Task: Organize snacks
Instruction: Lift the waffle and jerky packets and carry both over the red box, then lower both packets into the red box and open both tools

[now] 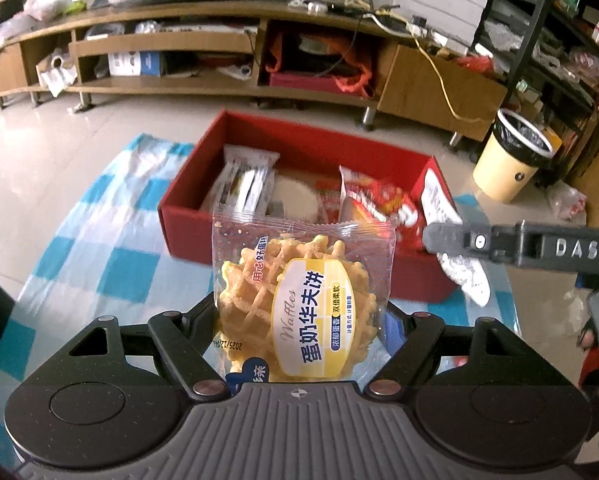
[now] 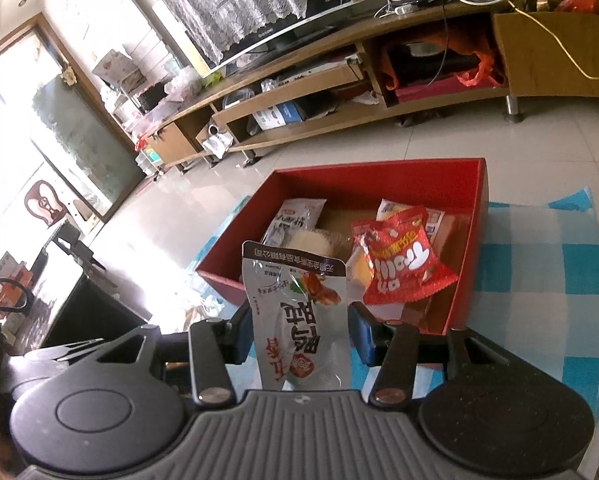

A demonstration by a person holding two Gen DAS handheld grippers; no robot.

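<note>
While clamped upright, waffle packet (image 1: pixel 299 304), long axis toward red box (image 1: pixel 187 224)

The waffle packet (image 1: pixel 303 304) reads "Waffles" and "蛋奶华夫饼", with a partial date "2025/12" at its edge. Right of it, the dark gripper finger (image 1: pixel 539 246) reads "DAS".

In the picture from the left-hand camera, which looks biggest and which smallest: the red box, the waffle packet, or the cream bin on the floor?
As they look in that view:
1. red box, the widest by far
2. waffle packet, but it sits right at the camera in the left gripper, which inflates it
3. cream bin, smallest, though it stands farther off, so true size is unsure
</note>
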